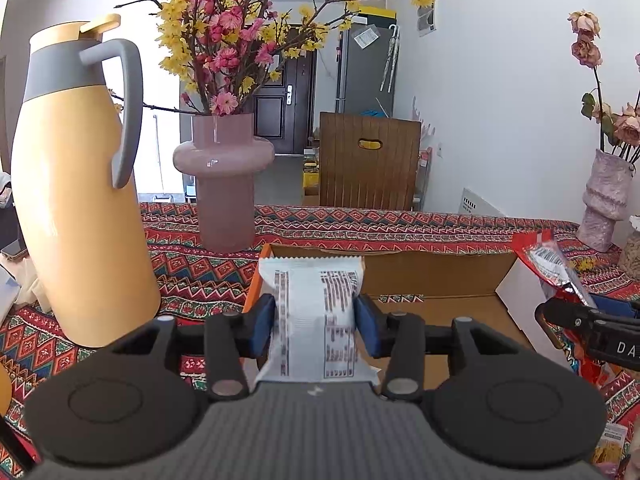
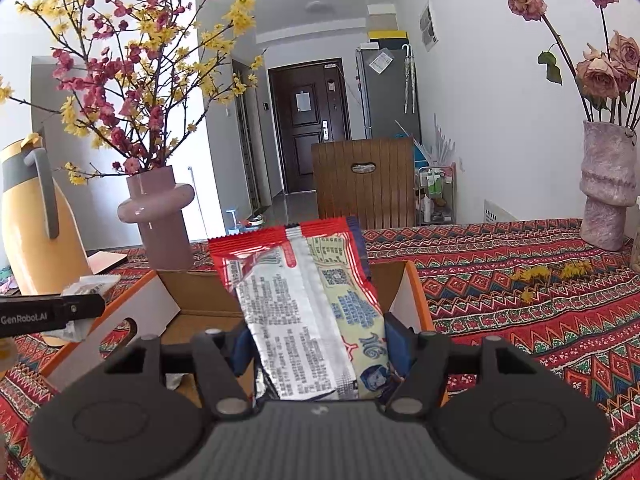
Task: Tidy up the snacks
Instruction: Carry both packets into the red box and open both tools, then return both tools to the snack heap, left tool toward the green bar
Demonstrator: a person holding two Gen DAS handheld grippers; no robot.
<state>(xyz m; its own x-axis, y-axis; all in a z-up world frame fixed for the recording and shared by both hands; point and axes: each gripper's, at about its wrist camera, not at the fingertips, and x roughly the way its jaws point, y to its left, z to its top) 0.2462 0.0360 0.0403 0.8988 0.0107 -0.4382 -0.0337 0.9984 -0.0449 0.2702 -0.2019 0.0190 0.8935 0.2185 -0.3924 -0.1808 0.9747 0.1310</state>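
My left gripper point(image 1: 316, 314) is shut on a white snack packet point(image 1: 316, 280) with dark print, its blue pads point(image 1: 264, 328) pinching the packet's sides. The packet stands upright over the left end of an open cardboard box point(image 1: 432, 272) with orange outer sides. My right gripper point(image 2: 316, 340) is shut on a red and silver snack packet point(image 2: 304, 280), held over the right part of the same box point(image 2: 192, 284). Each gripper shows at the edge of the other's view: the red packet point(image 1: 544, 260) at the right, the white packet point(image 2: 92, 284) at the left.
A yellow thermos jug point(image 1: 80, 200) and a pink vase point(image 1: 224, 184) of blossom branches stand left of the box on the patterned tablecloth point(image 2: 520, 320). A textured vase point(image 2: 608, 192) of dried roses stands far right. A wooden chair point(image 1: 368, 160) is behind the table. More snack packets point(image 1: 608, 444) lie near right.
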